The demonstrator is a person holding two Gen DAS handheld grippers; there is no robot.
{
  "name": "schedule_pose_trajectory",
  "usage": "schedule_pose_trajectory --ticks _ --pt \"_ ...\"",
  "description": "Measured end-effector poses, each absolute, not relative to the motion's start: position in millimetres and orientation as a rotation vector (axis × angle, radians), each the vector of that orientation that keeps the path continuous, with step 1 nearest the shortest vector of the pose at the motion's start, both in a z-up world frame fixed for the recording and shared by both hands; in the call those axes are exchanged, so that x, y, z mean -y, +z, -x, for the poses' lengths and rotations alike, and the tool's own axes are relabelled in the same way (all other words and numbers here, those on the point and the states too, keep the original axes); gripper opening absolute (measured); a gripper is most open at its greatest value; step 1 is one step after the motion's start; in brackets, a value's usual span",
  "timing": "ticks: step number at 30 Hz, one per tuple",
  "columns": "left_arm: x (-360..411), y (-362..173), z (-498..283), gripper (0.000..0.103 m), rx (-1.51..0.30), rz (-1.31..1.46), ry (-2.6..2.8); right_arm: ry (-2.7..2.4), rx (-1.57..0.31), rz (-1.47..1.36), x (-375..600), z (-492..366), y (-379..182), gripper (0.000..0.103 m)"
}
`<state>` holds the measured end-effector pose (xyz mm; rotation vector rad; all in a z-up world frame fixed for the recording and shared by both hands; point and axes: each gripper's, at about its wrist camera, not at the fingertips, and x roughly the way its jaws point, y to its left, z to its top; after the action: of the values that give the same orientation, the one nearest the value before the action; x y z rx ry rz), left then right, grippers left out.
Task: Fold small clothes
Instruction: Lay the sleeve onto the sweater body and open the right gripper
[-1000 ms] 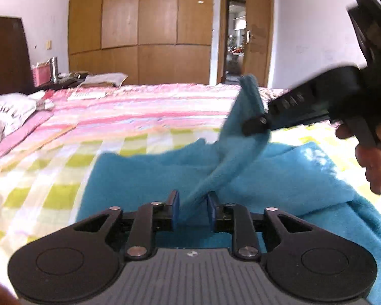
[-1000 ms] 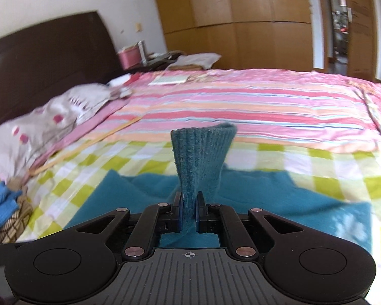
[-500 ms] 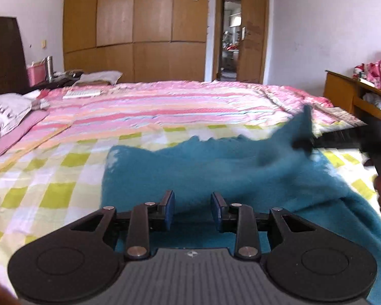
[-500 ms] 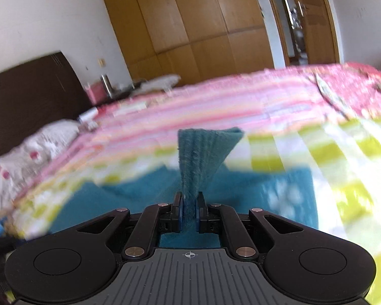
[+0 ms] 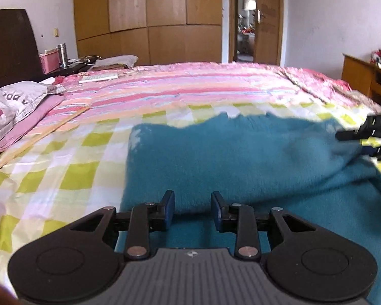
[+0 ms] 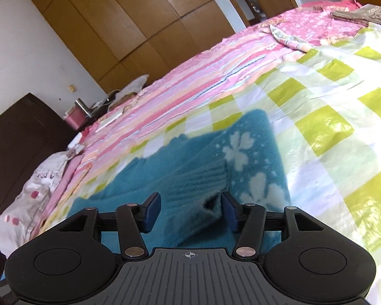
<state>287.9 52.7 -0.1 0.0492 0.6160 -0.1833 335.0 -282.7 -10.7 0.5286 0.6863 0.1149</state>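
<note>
A teal knitted garment with white flower print lies on the chequered bedspread. My left gripper is open just above its near edge, holding nothing. In the right wrist view the garment lies flat with a ribbed cuff between the jaws; my right gripper is open wide around that cuff and has no grip on it. The right gripper also shows at the right edge of the left wrist view, over the garment's right side.
A pillow lies at the left by the dark headboard. A bedside table holds a pink box and a metal flask. Wardrobes and a doorway stand behind the bed. A wooden shelf is at the right.
Both grippers have opened and let go of the garment. The lifted sleeve has been carried to the right and dropped flat onto the garment. The right gripper has tilted.
</note>
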Motion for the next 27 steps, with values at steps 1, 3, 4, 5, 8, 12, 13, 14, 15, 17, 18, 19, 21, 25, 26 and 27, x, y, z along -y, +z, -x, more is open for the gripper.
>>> schedule_pose_trajectory --ticks 1,3,4,5,8,12,13,14,15,17,18,19,21,25,26,27 --pt "-52.6 2.2 -290.2 0.037 -0.607 -0.040 -0.177 0.088 -0.710 -0.501 280.9 -340.0 -10.4 0.024" --pt "-51.9 6.1 -294.7 0.037 -0.587 -0.030 -0.160 0.081 -0.708 -0.456 276.6 -344.4 -6.0 0.012" --pt "-52.1 7.3 -296.6 0.037 -0.576 -0.025 -0.151 0.086 -0.689 -0.431 275.1 -343.5 -1.1 0.011" --pt "-52.9 8.8 -299.5 0.037 -0.564 -0.015 -0.137 0.094 -0.663 -0.410 273.9 -341.6 4.6 0.009" --pt "-58.5 9.3 -306.8 0.037 -0.535 0.027 -0.081 0.098 -0.598 -0.375 270.6 -336.6 14.7 0.008" --pt "-66.3 -9.4 -321.0 0.038 -0.581 0.032 0.006 0.040 -0.645 -0.214 255.3 -346.6 -5.4 0.008" --pt "-67.0 -13.1 -322.3 0.038 -0.591 0.025 0.008 0.033 -0.660 -0.190 253.3 -348.2 -11.3 0.009" --pt "-66.6 -15.4 -321.9 0.038 -0.594 0.004 0.007 0.026 -0.668 -0.167 250.0 -347.9 -15.7 0.010" --pt "-64.6 -15.6 -320.7 0.039 -0.592 -0.023 0.004 0.021 -0.658 -0.156 247.7 -347.1 -17.0 0.012" --pt "-62.2 -14.4 -319.7 0.039 -0.598 -0.057 0.004 0.016 -0.657 -0.165 248.0 -345.5 -14.9 0.013" --pt "-62.4 -13.0 -319.7 0.039 -0.601 -0.058 0.003 0.013 -0.659 -0.168 248.8 -344.1 -12.7 0.014" --pt "-63.3 -11.2 -319.2 0.039 -0.603 -0.054 0.003 0.010 -0.652 -0.164 249.0 -341.6 -8.4 0.015" --pt "-66.5 -5.8 -315.5 0.039 -0.597 -0.036 0.006 -0.007 -0.620 -0.138 248.8 -332.6 2.2 0.016" --pt "-71.1 -3.2 -308.2 0.039 -0.602 -0.021 0.008 0.024 -0.586 -0.101 244.9 -315.9 11.8 0.017" --pt "-70.0 -5.2 -306.9 0.039 -0.610 -0.031 0.009 0.035 -0.593 -0.082 241.3 -315.9 9.6 0.017" --pt "-68.2 -7.1 -306.1 0.039 -0.615 -0.043 0.012 0.027 -0.612 -0.055 237.7 -318.1 4.6 0.017"
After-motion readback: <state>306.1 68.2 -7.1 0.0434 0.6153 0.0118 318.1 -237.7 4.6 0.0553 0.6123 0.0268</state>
